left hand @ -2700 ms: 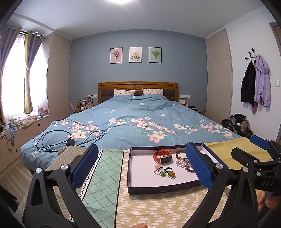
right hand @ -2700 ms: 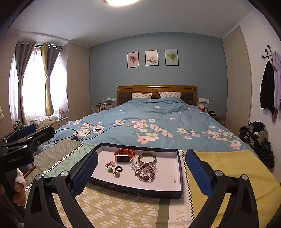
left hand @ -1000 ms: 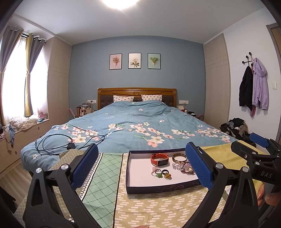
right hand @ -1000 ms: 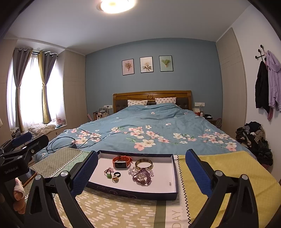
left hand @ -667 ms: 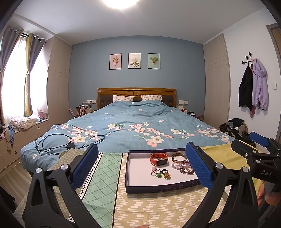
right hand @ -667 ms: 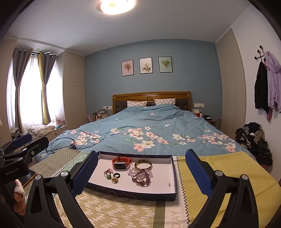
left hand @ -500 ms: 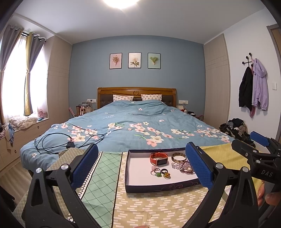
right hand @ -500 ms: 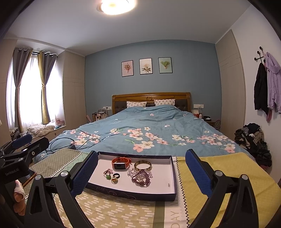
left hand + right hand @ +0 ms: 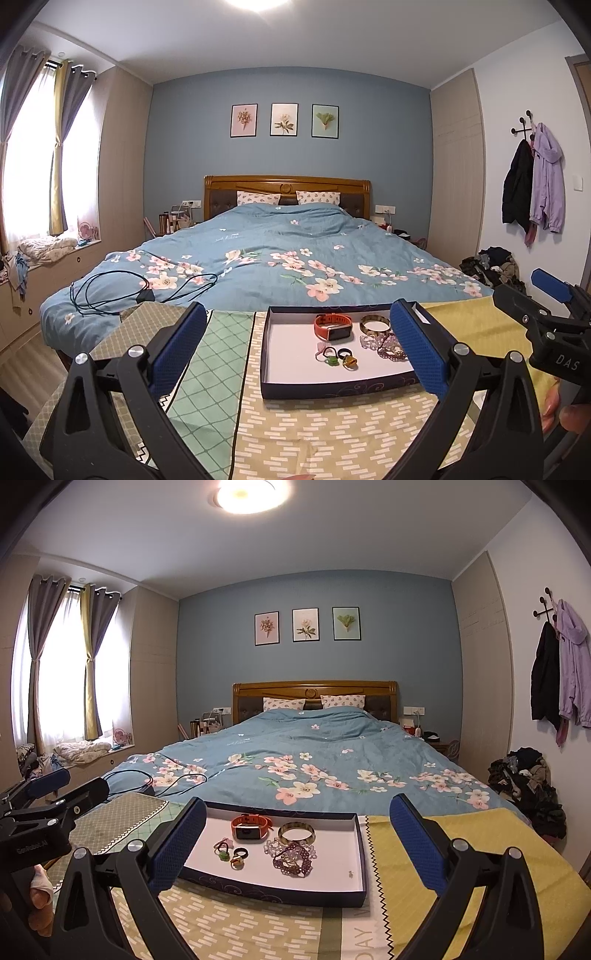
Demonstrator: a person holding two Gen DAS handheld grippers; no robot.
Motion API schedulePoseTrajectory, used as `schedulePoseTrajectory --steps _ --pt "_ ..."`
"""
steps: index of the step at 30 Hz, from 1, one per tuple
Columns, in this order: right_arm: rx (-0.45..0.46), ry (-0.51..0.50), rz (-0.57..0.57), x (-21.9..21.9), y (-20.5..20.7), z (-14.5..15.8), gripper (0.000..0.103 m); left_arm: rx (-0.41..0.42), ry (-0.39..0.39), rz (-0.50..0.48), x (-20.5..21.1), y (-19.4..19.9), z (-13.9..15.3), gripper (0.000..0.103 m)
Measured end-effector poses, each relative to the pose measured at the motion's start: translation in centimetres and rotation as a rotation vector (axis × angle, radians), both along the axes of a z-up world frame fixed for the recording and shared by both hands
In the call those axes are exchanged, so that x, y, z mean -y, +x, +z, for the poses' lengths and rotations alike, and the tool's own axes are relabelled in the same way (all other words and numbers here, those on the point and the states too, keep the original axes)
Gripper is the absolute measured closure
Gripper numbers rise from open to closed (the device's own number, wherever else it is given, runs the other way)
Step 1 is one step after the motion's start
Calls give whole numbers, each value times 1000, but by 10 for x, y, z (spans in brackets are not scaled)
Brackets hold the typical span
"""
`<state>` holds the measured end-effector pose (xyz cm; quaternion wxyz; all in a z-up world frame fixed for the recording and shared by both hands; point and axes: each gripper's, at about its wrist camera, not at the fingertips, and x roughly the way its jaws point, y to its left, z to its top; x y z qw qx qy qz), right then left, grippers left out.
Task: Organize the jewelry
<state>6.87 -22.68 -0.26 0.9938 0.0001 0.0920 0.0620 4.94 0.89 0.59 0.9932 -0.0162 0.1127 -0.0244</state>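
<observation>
A shallow dark-blue tray (image 9: 332, 388) (image 9: 273, 889) with a white floor sits on a patterned cloth. It holds an orange smartwatch (image 9: 332, 328) (image 9: 250, 826), a gold bangle (image 9: 375, 323) (image 9: 296, 832), purple bead bracelets (image 9: 386, 343) (image 9: 293, 856) and a few small rings (image 9: 336, 357) (image 9: 232, 853). My left gripper (image 9: 295, 350) is open and empty, held back in front of the tray. My right gripper (image 9: 295, 845) is open and empty, also short of the tray. Each gripper shows at the edge of the other's view.
The patterned cloth (image 9: 325, 435) (image 9: 443, 878) has green, olive and yellow panels. Behind it is a bed with a blue floral duvet (image 9: 280, 258) and a black cable (image 9: 122, 288). Clothes are piled on the floor at the right (image 9: 524, 779).
Both grippers have pulled back and tilted up a little, so the tray sits lower and smaller in both views. The jaws have stayed open and the jewelry has not moved.
</observation>
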Motion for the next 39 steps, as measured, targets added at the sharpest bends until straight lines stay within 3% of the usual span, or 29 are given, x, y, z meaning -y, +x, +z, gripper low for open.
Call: schedulePoseTrajectory --steps 39 --pt "45 17 2 5 -2 2 7 18 19 0 6 10 2 5"
